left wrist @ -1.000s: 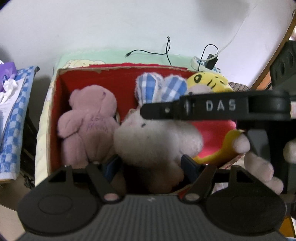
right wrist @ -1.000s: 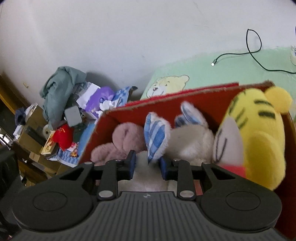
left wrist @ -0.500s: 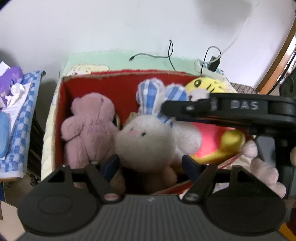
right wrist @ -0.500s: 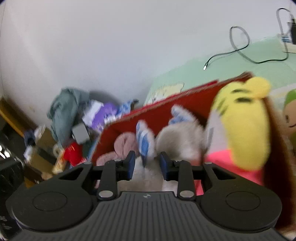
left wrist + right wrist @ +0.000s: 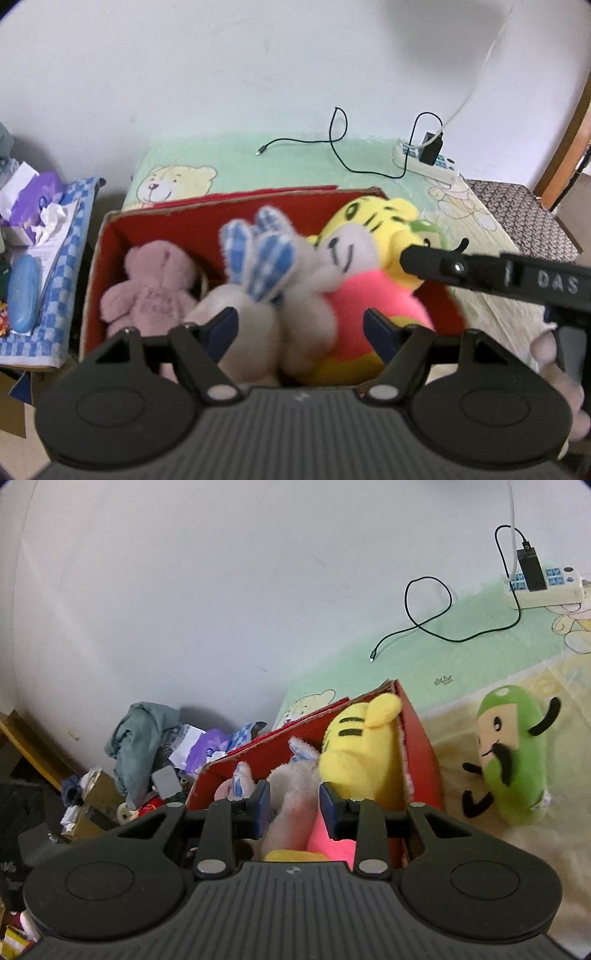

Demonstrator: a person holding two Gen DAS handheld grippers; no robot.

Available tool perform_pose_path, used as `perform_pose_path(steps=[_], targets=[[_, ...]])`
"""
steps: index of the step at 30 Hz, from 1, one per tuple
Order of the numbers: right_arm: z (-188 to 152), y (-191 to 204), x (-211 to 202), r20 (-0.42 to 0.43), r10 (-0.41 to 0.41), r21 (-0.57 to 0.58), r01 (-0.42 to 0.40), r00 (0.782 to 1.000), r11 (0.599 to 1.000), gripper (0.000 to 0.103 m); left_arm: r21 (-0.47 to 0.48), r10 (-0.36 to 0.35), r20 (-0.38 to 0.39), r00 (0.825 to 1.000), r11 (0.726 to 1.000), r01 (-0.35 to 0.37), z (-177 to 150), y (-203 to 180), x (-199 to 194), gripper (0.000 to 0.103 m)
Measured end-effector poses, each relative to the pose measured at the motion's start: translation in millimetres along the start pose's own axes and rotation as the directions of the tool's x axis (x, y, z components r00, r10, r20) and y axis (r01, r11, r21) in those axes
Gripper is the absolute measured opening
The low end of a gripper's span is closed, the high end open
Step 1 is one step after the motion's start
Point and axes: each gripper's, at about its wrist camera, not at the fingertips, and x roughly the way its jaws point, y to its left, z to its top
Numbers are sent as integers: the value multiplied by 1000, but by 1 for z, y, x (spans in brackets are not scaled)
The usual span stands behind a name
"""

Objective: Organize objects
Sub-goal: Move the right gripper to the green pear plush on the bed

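A red cardboard box (image 5: pixel 110 236) on the bed holds a pink teddy bear (image 5: pixel 147 288), a white rabbit plush with blue checked ears (image 5: pixel 258 258) and a yellow tiger plush with a pink body (image 5: pixel 369 295). My left gripper (image 5: pixel 301 328) is open above the box's near side, with the rabbit between its fingers but not squeezed. My right gripper (image 5: pixel 293 805) is open and empty over the box (image 5: pixel 421 760), above the rabbit (image 5: pixel 291 797) and tiger (image 5: pixel 362 746). A green moustached plush (image 5: pixel 513 753) lies on the bed right of the box.
A black charging cable (image 5: pixel 340 147) and a white power strip (image 5: pixel 424 158) lie on the green bedsheet by the wall. A cluttered stand with a blue checked cloth (image 5: pixel 55 266) is left of the box. Clothes and boxes (image 5: pixel 140 738) pile up beyond it.
Both grippers have pulled up and back from the box. My right gripper has opened wider and swung right, bringing the green plush into view. The rabbit has shifted in the box.
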Motion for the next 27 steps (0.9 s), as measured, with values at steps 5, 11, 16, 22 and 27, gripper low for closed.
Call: perform_pose_path(steps=[5, 11, 16, 22, 27], targets=[[10, -19, -22, 27, 42, 15, -43, 999, 999, 34, 28, 50, 28, 998, 998, -51, 10, -38, 1, 84], [22, -53, -44, 42, 1, 40, -3, 999, 999, 34, 27, 37, 40, 999, 999, -38, 19, -77, 9, 85], [26, -87, -58, 25, -46, 75, 44, 999, 996, 37, 37, 27, 44, 999, 999, -29, 24, -108, 16, 83], [31, -117, -72, 2, -68, 87, 68, 998, 994, 37, 55, 14, 30, 999, 998, -15, 27, -144, 30, 83], [34, -136, -79, -17, -84, 96, 85, 996, 992, 38, 76, 6, 10, 1000, 997, -7, 27, -172, 41, 83]])
